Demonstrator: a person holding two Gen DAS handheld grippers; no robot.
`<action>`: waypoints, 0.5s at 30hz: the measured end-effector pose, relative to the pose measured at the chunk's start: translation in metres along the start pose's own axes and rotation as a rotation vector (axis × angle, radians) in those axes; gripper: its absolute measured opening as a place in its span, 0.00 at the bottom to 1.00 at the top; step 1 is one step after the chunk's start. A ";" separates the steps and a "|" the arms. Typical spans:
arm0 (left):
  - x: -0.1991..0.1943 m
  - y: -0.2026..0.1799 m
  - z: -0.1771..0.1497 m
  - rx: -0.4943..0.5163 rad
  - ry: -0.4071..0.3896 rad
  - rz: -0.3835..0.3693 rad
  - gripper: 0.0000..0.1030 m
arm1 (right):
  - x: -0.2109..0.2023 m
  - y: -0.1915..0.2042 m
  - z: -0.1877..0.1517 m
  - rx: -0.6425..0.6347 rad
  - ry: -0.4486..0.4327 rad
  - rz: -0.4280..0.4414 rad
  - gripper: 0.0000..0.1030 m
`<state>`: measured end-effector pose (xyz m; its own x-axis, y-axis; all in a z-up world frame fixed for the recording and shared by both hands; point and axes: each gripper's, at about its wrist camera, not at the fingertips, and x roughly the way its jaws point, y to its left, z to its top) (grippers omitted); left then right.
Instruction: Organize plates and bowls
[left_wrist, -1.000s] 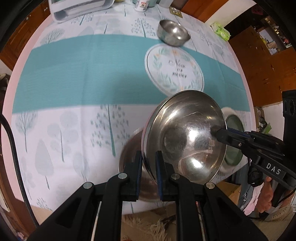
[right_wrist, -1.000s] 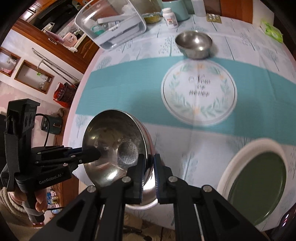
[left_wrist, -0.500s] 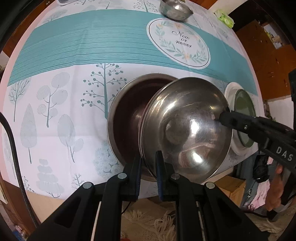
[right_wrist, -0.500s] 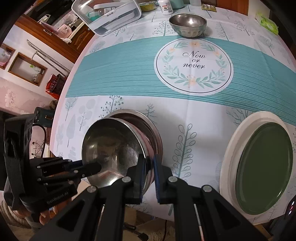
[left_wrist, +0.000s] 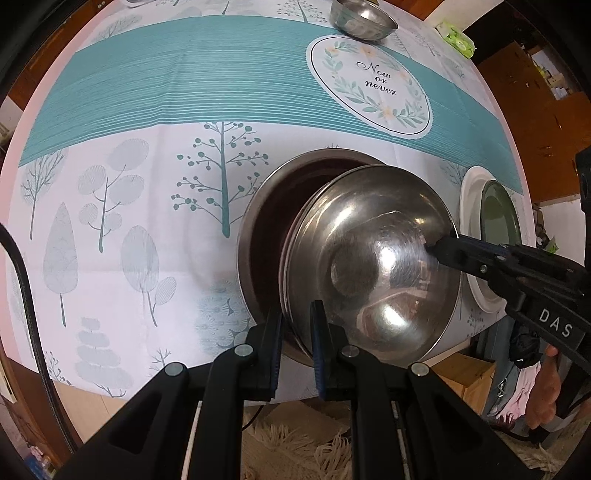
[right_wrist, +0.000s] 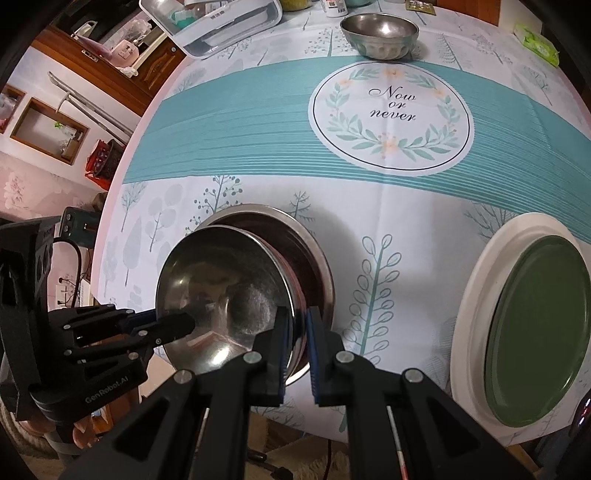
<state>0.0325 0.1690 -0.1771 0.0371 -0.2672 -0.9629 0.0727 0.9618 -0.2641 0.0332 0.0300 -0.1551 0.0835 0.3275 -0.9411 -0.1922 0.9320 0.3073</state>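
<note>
While over the larger bowl (left_wrist: 266, 221), both tongs' pinched steel bowl (left_wrist: 369, 258)

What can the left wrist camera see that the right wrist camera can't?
Only the left wrist view shows the right gripper from the side. Only the right wrist view shows the clear plastic storage box and the left gripper from the side. Both show the shiny steel bowl gripped on both rims, the bigger steel bowl underneath, and the small steel bowl.

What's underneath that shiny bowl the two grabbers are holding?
Under the held steel bowl sits a larger metal bowl on the tablecloth; its dark inside shows on one side. The held bowl covers the rest, so its bottom can't be seen.
</note>
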 end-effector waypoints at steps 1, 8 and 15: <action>0.000 0.000 0.001 0.001 0.000 0.001 0.11 | 0.001 0.001 0.000 -0.002 0.002 -0.007 0.09; -0.006 -0.001 0.000 0.020 -0.032 0.007 0.32 | 0.001 0.005 -0.002 -0.005 -0.002 -0.027 0.12; -0.016 0.001 0.000 0.014 -0.075 0.012 0.56 | -0.004 0.013 -0.005 -0.033 -0.026 -0.042 0.12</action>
<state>0.0316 0.1738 -0.1620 0.1127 -0.2602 -0.9589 0.0856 0.9640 -0.2516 0.0259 0.0397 -0.1479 0.1179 0.2926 -0.9489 -0.2201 0.9395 0.2624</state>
